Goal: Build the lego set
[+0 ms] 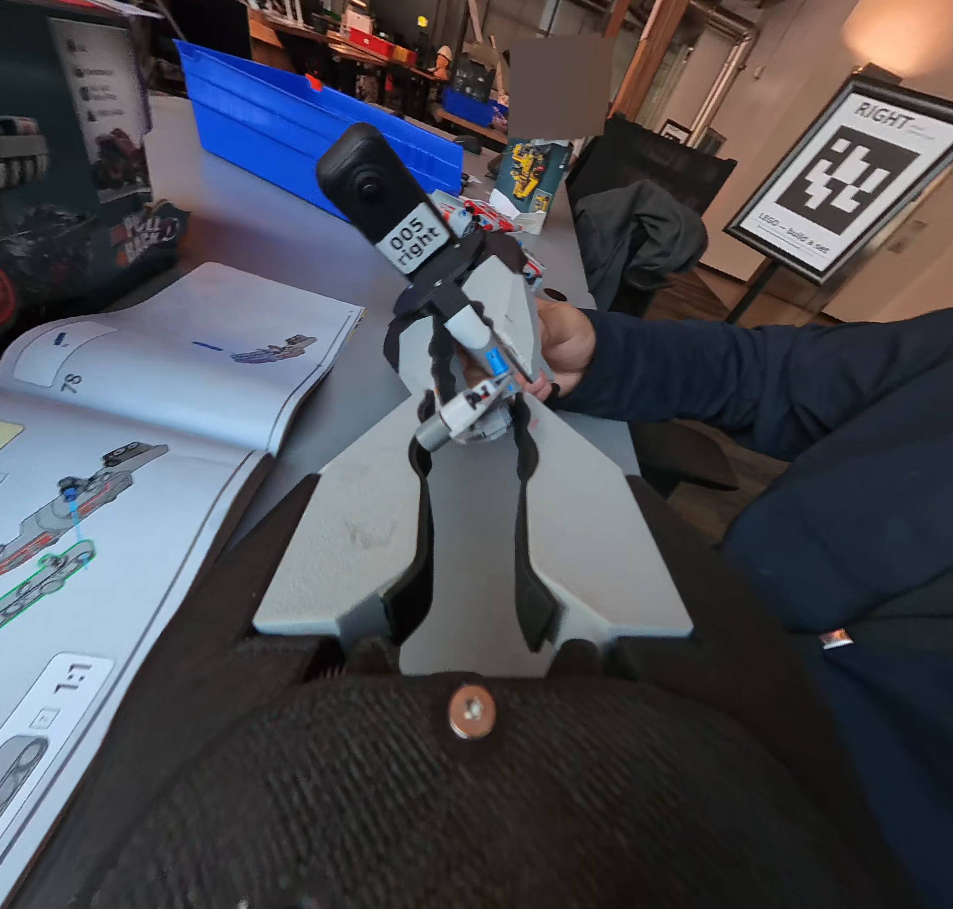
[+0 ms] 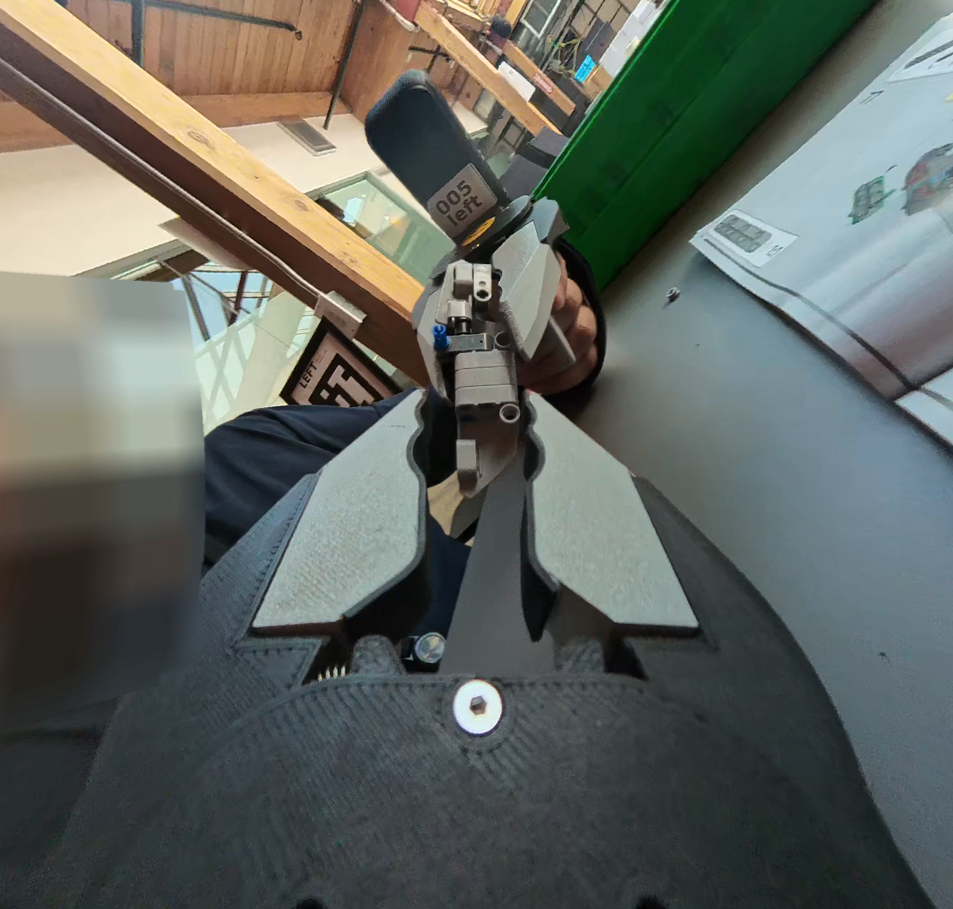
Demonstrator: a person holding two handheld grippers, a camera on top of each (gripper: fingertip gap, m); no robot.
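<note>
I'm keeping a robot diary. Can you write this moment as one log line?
step: joining lego | left tongs: shut on grey lego piece | right tongs: gripping same piece | instruction booklet: open on table

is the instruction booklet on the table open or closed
Open. The instruction booklet lies spread flat on the table, both pages and the centre fold showing.

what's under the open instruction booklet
The open white instruction booklet lies flat on the grey table; only tabletop shows around its edges. Whatever sits beneath its pages is covered. Its near corner is hidden by the left gripper, whose jaws hold a grey lego assembly.
</note>
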